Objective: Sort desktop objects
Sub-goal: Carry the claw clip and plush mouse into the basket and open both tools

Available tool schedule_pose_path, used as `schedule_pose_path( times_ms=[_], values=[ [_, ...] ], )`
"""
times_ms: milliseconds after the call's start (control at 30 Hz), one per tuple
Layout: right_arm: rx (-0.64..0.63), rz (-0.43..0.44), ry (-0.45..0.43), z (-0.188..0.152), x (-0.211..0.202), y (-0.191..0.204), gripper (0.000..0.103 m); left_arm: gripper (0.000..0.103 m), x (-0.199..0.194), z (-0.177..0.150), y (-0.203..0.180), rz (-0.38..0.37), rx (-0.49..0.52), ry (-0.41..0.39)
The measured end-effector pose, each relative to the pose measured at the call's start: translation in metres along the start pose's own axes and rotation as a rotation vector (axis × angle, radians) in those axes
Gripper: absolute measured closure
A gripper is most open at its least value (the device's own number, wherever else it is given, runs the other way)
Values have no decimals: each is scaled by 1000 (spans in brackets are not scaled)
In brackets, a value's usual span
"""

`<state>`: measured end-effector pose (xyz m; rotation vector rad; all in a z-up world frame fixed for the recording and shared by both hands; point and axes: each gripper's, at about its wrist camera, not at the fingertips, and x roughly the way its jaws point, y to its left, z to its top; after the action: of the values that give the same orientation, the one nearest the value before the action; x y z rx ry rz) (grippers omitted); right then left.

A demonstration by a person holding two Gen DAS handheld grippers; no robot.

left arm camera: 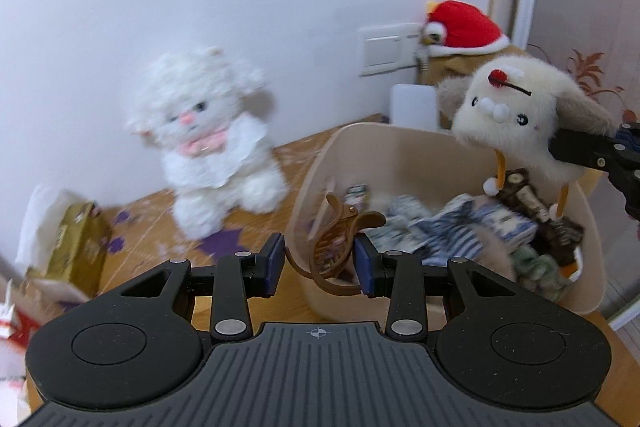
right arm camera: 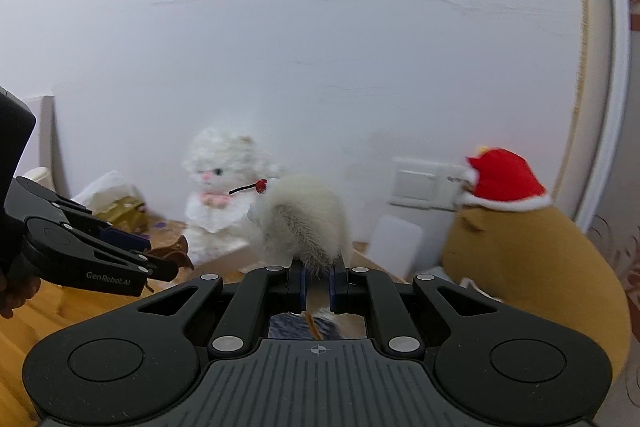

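Observation:
My left gripper is shut on a brown hair claw clip, held above the near rim of a beige bin filled with several small items. My right gripper is shut on a cream fluffy dog plush, gripped by the fur at its back. In the left wrist view that plush hangs over the bin's far right side, with the right gripper coming in from the right edge. The right wrist view shows the left gripper with the clip at the left.
A white plush cat sits on the wooden desk against the wall. A brown plush with a red hat stands at the right by a wall switch. A gold tissue box lies at the left. A white container stands behind the bin.

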<state>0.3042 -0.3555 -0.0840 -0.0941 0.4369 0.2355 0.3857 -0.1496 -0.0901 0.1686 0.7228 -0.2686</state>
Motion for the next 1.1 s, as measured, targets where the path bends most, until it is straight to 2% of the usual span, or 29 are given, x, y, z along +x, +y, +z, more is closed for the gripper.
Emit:
schedule_pose_path(
  times_ms=[267, 433, 633, 867, 967, 1000, 1100],
  values=[
    [54, -68, 44, -11, -9, -41, 93, 65, 25, 10, -42, -37, 63, 22],
    [77, -83, 80, -19, -4, -55, 93, 65, 42, 9, -57, -54, 61, 63],
    [67, -77, 165, -34, 17, -57, 93, 65, 60, 6, -71, -60, 77, 101],
    [34, -35, 246, -44, 35, -49, 92, 64, 76, 8, -72, -65, 48, 143],
    [9, -4, 270, -45, 39, -45, 86, 62, 75, 10, -70, -67, 28, 147],
    [4, 3, 275, -45, 39, -44, 74, 56, 75, 10, -69, -69, 21, 152],
    [9, 19, 286, -45, 39, -44, 62, 40, 74, 11, -66, -60, 5, 152]
  ],
)
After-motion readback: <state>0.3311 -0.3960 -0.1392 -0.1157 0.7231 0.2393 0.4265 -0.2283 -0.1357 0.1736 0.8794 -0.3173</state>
